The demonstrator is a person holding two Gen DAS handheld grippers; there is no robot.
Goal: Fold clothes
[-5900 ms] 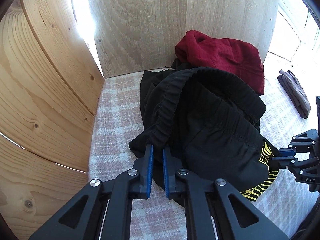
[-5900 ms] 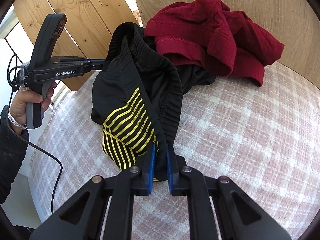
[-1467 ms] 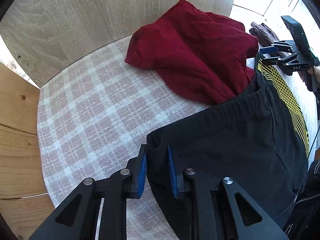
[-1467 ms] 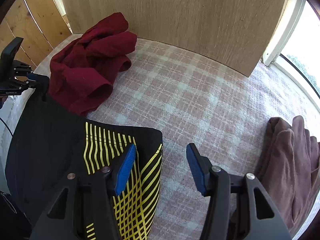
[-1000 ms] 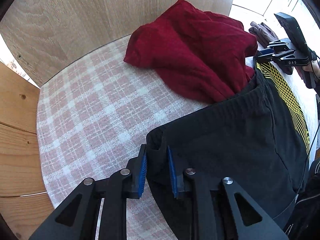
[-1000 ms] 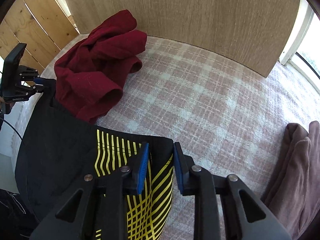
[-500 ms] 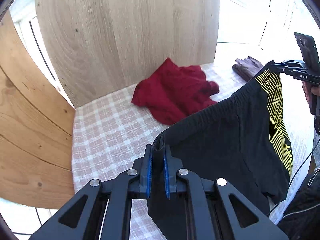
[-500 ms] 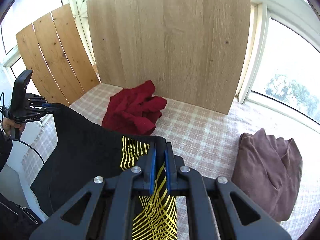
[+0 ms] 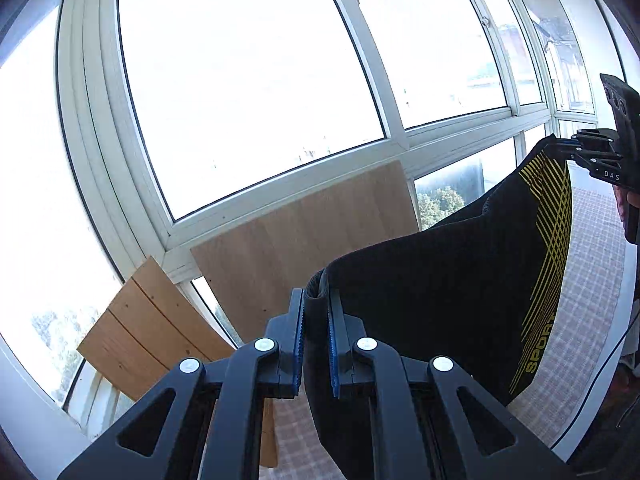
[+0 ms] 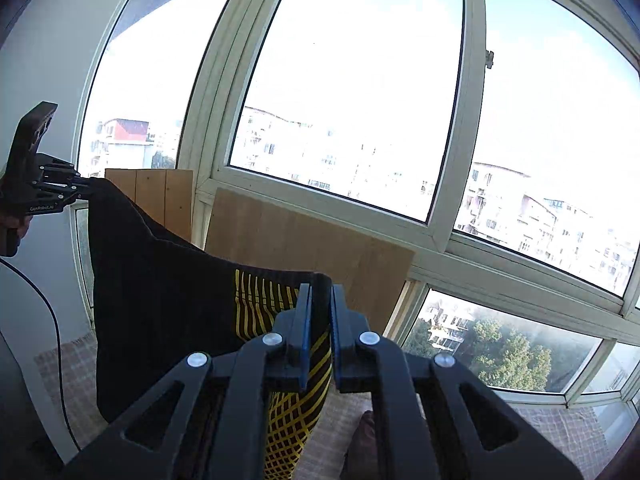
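1. Right now the black shorts (image 9: 440,292) hang in the air between the two tools, above the checked cloth (image 9: 588,256), with the waistband stretched from one to the other.
2. Clamped on one waistband corner is the left gripper (image 9: 316,344); the right gripper (image 10: 319,340) pinches the other, by the yellow stripes (image 10: 256,304).
3. To do this step well, keep both corners level and taut so the legs drop straight, then lower the hem to the cloth first.
4. Avoid slackening either grip before the fabric lies flat.
5. Hidden: the hem and most of the cloth fall below both views, so the landing spot is probably free, though I cannot confirm it.
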